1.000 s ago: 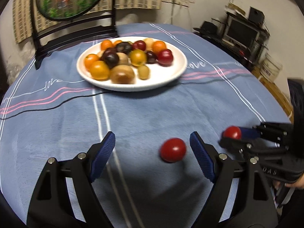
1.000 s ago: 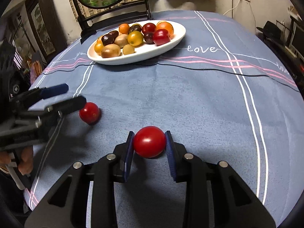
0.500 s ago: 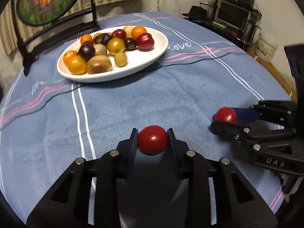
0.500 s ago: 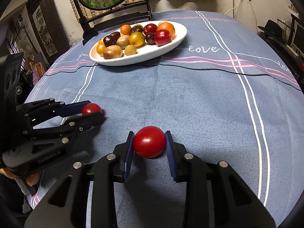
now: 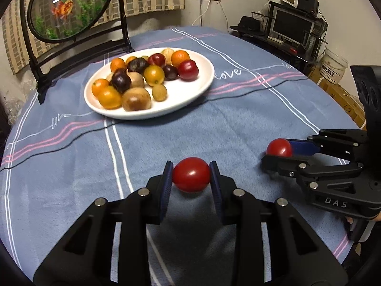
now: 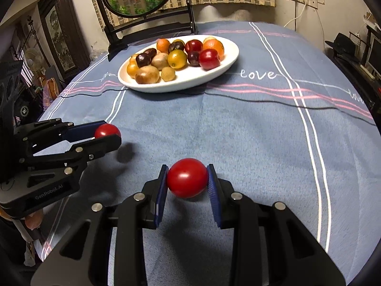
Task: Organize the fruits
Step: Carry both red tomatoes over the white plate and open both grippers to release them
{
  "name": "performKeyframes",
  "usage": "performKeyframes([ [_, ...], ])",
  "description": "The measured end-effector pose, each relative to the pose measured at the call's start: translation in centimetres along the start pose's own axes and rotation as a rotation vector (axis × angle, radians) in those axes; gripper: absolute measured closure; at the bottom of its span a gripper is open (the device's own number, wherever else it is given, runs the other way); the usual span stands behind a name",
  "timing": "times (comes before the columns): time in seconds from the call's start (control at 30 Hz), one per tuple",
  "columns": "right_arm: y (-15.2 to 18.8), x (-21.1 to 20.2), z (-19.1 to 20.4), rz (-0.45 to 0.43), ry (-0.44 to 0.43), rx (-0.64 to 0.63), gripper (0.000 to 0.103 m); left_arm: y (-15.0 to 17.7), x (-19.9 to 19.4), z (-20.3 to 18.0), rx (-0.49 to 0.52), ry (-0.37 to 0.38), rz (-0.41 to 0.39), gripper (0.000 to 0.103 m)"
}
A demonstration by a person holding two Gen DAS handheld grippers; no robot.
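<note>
Fruits: we're pinching one red fruit (image 5: pixel 191 174) in the left gripper (image 5: pixel 191 178), another red fruit (image 6: pixel 187 177) in the right gripper (image 6: pixel 187 183), both above the tablecloth (image 5: pixel 214 124), probably heading for the plate (image 5: pixel 190 97).

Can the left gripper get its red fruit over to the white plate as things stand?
Probably yes: the left gripper grips its red fruit, and bare tablecloth lies before the white plate.

Blue tablecloth (image 5: pixel 238 124) with white, pink and black stripes; white plate (image 5: pixel 190 97) of orange, yellow, dark purple, brown and red fruits; two red tomatoes between blue-padded black fingers (image 6: pixel 213 190).
</note>
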State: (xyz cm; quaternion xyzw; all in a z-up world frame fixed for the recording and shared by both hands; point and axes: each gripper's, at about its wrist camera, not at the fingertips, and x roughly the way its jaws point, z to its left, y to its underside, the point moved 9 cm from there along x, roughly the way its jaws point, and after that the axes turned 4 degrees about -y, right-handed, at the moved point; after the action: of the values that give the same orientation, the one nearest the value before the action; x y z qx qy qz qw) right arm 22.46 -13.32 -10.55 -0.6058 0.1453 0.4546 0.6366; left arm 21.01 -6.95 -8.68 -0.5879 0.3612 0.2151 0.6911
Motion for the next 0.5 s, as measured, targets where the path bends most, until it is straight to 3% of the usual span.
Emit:
performKeyframes([
  [0.27,-3.3,-1.3,0.3,-0.050,0.015,-0.038,0.070,-2.1,-0.5,1.0,-0.033,-0.022,-0.016,0.071],
  [0.5,-8.1,-1.7,0.4,-0.111,0.010,-0.056,0.070,-5.9,-0.2,2.0,-0.067,-0.036,-0.048,0.072],
])
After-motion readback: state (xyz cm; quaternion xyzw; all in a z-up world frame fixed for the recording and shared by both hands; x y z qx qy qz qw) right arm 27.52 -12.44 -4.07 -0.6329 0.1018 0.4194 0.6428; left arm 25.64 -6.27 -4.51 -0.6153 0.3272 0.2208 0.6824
